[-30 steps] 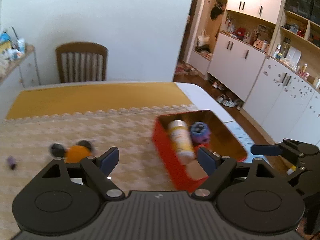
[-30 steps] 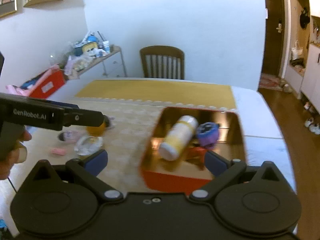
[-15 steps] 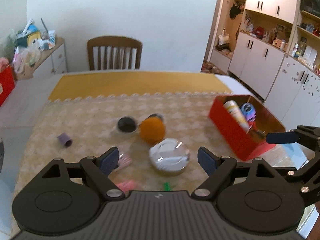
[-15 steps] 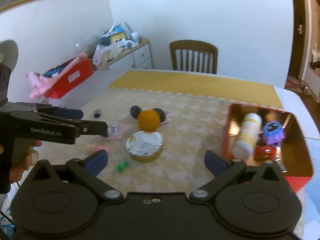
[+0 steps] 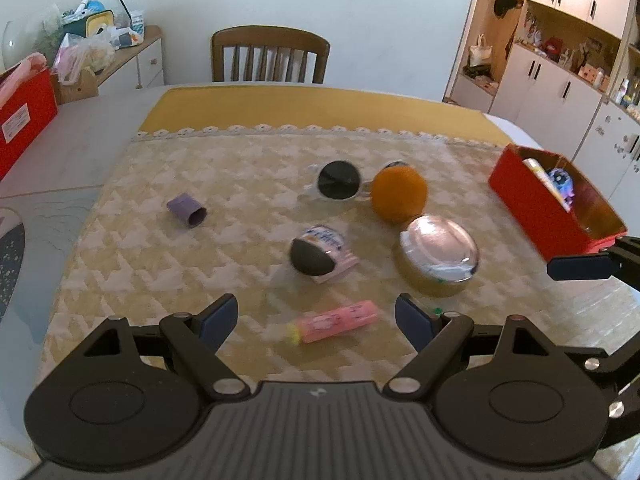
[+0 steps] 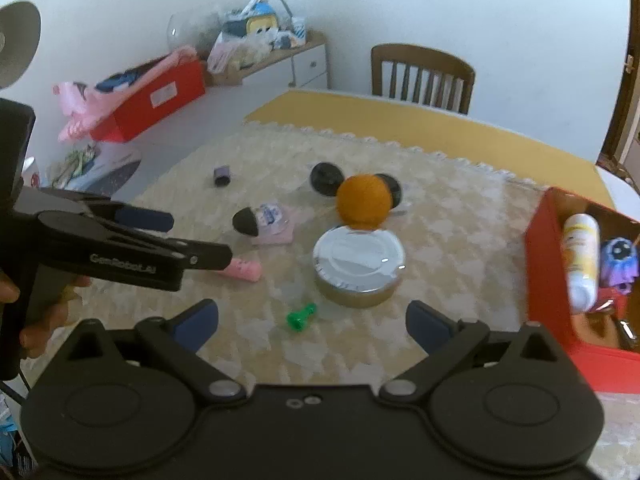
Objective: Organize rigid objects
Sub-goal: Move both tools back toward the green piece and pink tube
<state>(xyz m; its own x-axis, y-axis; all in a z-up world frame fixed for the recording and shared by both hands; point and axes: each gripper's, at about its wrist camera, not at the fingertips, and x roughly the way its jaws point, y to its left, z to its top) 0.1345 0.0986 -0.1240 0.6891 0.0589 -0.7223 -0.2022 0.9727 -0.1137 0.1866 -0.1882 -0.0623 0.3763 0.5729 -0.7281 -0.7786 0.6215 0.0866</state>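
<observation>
Both the left gripper [image 5: 316, 316] and right gripper [image 6: 312, 320] gape wide, empty; pink tube [image 5: 336, 326], seemingly a tin [image 6: 358, 270], and orange ball [image 6: 363, 201] crowd the surface [image 5: 160, 240].

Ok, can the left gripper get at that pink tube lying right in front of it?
Probably yes. The left gripper is open and empty, and the pink tube lies flat on the tablecloth between its fingers, nothing over it; the black-capped pack sits clear beyond.

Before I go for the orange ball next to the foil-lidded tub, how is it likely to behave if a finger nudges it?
The orange ball looks round all over, so a nudge would probably send it rolling. Its matte, fuzzy-looking surface suggests decent grip. The foil-lidded tub sits close in front, which may block a roll that way.
</observation>
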